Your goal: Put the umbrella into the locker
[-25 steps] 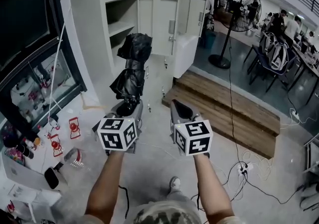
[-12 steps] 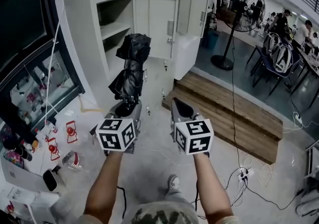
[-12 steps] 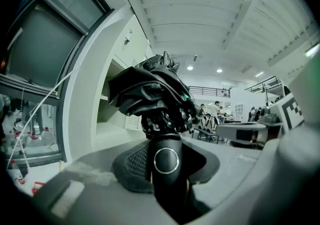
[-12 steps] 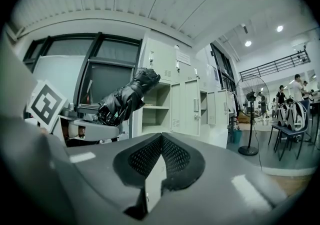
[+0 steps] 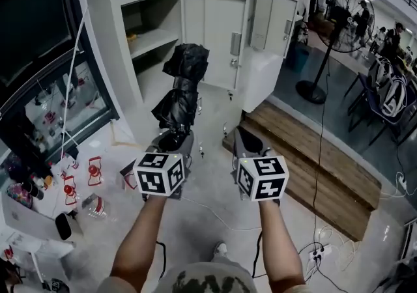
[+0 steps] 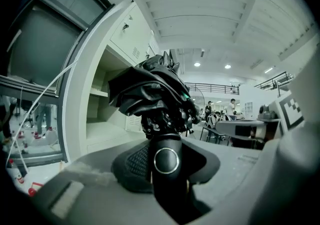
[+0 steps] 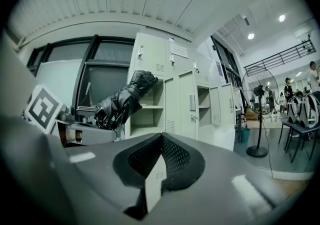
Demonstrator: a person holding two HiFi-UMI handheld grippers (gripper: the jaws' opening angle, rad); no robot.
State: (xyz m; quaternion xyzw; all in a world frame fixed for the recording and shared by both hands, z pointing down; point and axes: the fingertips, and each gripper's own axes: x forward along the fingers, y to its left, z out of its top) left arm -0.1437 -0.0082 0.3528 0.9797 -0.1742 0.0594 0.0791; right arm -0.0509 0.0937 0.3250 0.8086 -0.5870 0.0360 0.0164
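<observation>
Grey concrete floor [image 5: 207, 221] before open locker [image 5: 155, 36]; left gripper [image 5: 174, 143] clamps umbrella [image 5: 182, 90]; right gripper [image 5: 245, 140] closed, empty

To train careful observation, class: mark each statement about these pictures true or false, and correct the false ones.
1. The left gripper grips the black umbrella by its handle. True.
2. The umbrella lies on the shelf inside the locker. False: it is held upright in the gripper, in front of the locker and not yet inside.
3. The right gripper carries a second umbrella. False: its jaws are together with nothing between them.
4. One locker compartment stands open with a shelf inside. True.
5. The standing fan is to the left of the locker in the head view. False: it stands to the right.
</observation>
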